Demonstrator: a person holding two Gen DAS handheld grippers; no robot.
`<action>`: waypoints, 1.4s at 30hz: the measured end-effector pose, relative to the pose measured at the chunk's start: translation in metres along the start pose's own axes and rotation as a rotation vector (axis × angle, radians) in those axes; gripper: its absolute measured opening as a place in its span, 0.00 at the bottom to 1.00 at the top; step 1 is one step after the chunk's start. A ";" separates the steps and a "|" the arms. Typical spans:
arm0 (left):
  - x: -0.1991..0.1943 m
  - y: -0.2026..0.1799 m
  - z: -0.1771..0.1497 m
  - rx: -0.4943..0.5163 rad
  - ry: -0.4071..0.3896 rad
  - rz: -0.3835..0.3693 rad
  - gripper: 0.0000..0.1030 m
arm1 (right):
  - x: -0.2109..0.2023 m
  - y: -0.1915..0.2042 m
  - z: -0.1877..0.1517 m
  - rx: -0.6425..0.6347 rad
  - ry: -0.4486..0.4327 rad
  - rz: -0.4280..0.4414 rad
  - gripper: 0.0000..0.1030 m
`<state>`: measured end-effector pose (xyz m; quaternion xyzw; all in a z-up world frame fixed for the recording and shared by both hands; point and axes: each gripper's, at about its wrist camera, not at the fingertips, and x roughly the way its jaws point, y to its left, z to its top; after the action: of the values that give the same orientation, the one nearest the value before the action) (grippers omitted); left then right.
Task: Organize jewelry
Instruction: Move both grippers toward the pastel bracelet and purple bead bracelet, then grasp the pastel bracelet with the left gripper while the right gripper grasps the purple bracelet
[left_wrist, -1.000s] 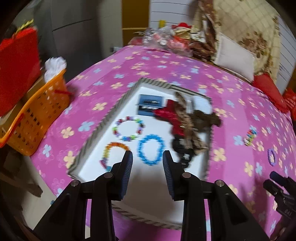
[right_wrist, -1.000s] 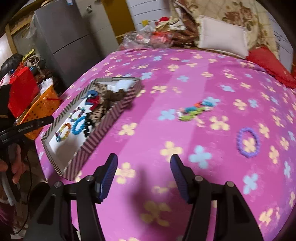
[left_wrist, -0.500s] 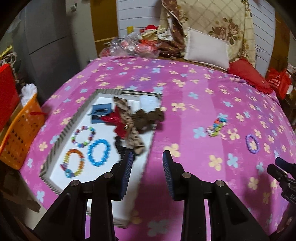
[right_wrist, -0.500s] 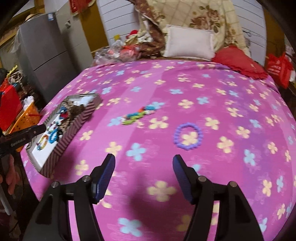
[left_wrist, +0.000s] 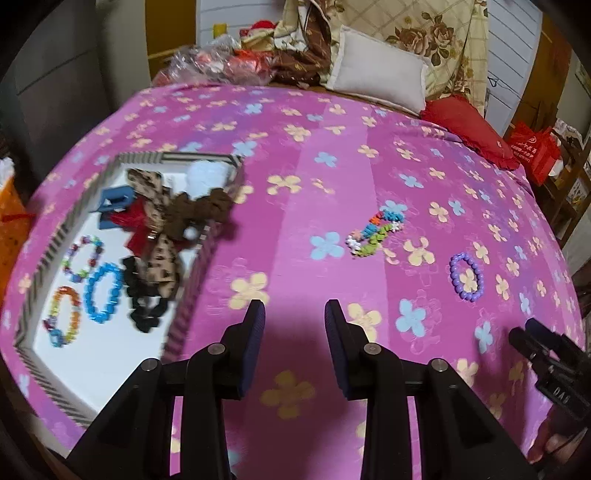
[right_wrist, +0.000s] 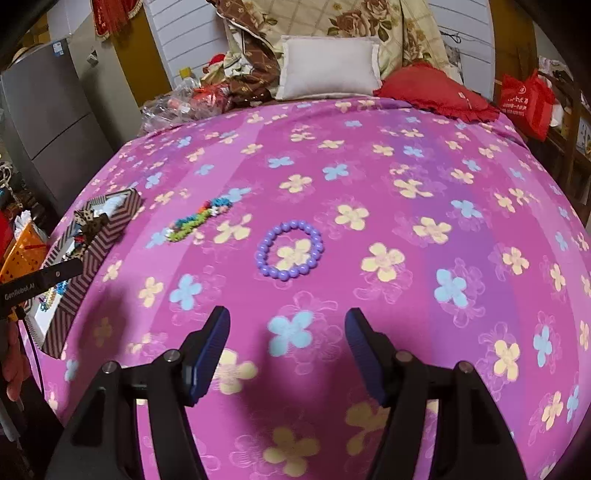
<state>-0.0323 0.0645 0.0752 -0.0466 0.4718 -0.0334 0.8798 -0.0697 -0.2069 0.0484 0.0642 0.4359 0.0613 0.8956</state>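
A striped jewelry box (left_wrist: 192, 273) lies at the left of the pink flowered bed; it holds a blue bracelet (left_wrist: 102, 291), a rainbow bracelet (left_wrist: 63, 316), a pastel bracelet (left_wrist: 84, 254) and hair ties (left_wrist: 162, 221). A multicolour bracelet (left_wrist: 376, 230) (right_wrist: 197, 218) and a purple bead bracelet (left_wrist: 466, 276) (right_wrist: 290, 249) lie loose on the bed. My left gripper (left_wrist: 294, 314) is open and empty, just right of the box. My right gripper (right_wrist: 287, 325) is open and empty, short of the purple bracelet. The box also shows in the right wrist view (right_wrist: 96, 251).
A white pillow (right_wrist: 328, 66) and a red cushion (right_wrist: 436, 92) lie at the head of the bed with piled cloth and bags (left_wrist: 229, 66). An orange basket (right_wrist: 22, 251) stands off the left edge. A red bag (right_wrist: 524, 99) stands at the right.
Both grippers have swung right: the left from over the box to the bedspread beside it, the right from near the box to facing the purple bracelet. Both stay open.
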 end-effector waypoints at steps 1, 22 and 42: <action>0.005 -0.002 0.001 -0.006 0.012 -0.010 0.26 | 0.001 -0.001 0.000 -0.001 0.002 0.000 0.66; 0.072 -0.027 0.039 -0.016 0.080 -0.102 0.26 | 0.047 -0.015 0.042 -0.078 0.009 -0.041 0.58; 0.114 -0.059 0.058 0.116 0.078 -0.085 0.27 | 0.093 -0.009 0.054 -0.163 0.018 -0.090 0.47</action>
<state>0.0780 -0.0024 0.0199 -0.0142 0.5007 -0.0996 0.8598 0.0299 -0.2034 0.0080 -0.0291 0.4400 0.0570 0.8957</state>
